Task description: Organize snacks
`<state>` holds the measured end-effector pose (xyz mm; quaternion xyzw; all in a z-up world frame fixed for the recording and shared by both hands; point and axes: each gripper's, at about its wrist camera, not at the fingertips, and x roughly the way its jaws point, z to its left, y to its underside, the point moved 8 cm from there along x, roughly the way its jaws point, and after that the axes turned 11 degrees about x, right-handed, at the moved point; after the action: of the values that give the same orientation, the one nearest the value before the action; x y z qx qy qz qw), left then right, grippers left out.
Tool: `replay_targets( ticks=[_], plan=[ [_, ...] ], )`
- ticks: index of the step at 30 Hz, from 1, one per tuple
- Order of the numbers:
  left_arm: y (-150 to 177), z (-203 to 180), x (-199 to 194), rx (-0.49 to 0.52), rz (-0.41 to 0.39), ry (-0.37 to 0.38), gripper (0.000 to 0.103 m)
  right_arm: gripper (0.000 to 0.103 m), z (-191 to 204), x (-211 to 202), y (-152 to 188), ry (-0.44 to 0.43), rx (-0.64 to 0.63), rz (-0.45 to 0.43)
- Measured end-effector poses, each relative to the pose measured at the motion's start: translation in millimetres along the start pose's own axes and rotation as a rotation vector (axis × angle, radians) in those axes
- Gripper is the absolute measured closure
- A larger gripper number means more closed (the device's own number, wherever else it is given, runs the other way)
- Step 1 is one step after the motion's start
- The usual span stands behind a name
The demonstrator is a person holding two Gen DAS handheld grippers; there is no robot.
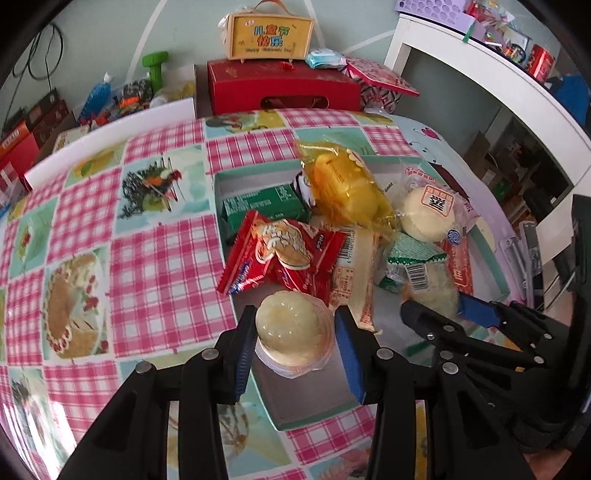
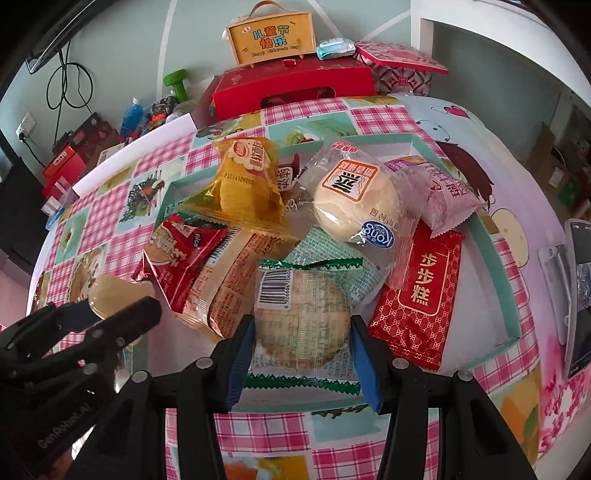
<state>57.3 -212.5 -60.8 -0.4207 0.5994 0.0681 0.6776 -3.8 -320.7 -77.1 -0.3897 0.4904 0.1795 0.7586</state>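
Your table [image 1: 155, 236], in a pink plaid cloth with food pictures, fills most of both frames. Behind it, top centre of the left wrist view, a red gift box [image 1: 280, 86] carries a yellow case with a handle [image 1: 269, 33]. Top right there, a white shelf unit [image 1: 480, 66].

Centre of the table holds a shallow teal-rimmed box [image 2: 491, 243] heaped with snacks. In the right wrist view: yellow packet [image 2: 247, 177] upper left of the pile, round white bun in clear wrap [image 2: 356, 201] at centre right, pink packet [image 2: 447, 192] further right, red cake packet [image 2: 417, 295] lower right, red cookie packet [image 2: 177, 258] at left.

Your left gripper [image 1: 293, 334], bottom centre of its own view, is narrowly open and clamped on a clear jelly cup [image 1: 291, 332], blue pads touching both sides, above the box's near left corner.

Your right gripper [image 2: 303, 332], bottom centre of its own view, is closed on a green-edged rice cracker packet [image 2: 303, 314], pads against both sides, at the pile's near edge. Whether that packet is lifted or resting on the pile, cannot tell.

Grippers are side by side, near each other.
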Motion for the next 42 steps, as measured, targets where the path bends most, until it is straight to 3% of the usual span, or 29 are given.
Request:
replay_targets(
  ticks=[5, 7, 9, 12, 17, 21, 24, 30, 42],
  plan=[
    [-1, -1, -8, -0.005, -0.010, 0.002, 0.058, 0.045, -1, -1, 2, 0.010, 0.001, 0.008],
    [-1, 0, -13, -0.009, -0.013, -0.006, 0.053, 0.041, -2, -2, 3, 0.011, 0.000, 0.009],
    [-1, 3, -22, -0.008, -0.026, -0.029, 0.043, 0.029, -2, -5, 3, 0.011, -0.002, 0.009],
    [4, 13, -34, -0.027, -0.037, -0.084, 0.028, 0.022, -2, -9, 7, 0.015, -0.017, 0.010],
    [25, 37, -40, -0.093, -0.011, -0.191, 0.026, 0.001, 0, -18, 24, 0.021, -0.060, -0.005],
    [47, 48, -43, -0.115, 0.009, -0.253, 0.012, 0.000, 3, -21, 40, 0.026, -0.098, -0.010],
    [65, 53, -46, -0.115, 0.024, -0.306, 0.012, 0.000, 6, -24, 48, 0.016, -0.108, -0.025],
    [92, 60, -46, -0.145, 0.069, -0.338, 0.012, 0.000, 12, -23, 62, 0.003, -0.113, -0.026],
    [101, 66, -45, -0.159, 0.088, -0.376, 0.012, 0.000, 19, -20, 66, 0.012, -0.134, -0.029]
  ],
)
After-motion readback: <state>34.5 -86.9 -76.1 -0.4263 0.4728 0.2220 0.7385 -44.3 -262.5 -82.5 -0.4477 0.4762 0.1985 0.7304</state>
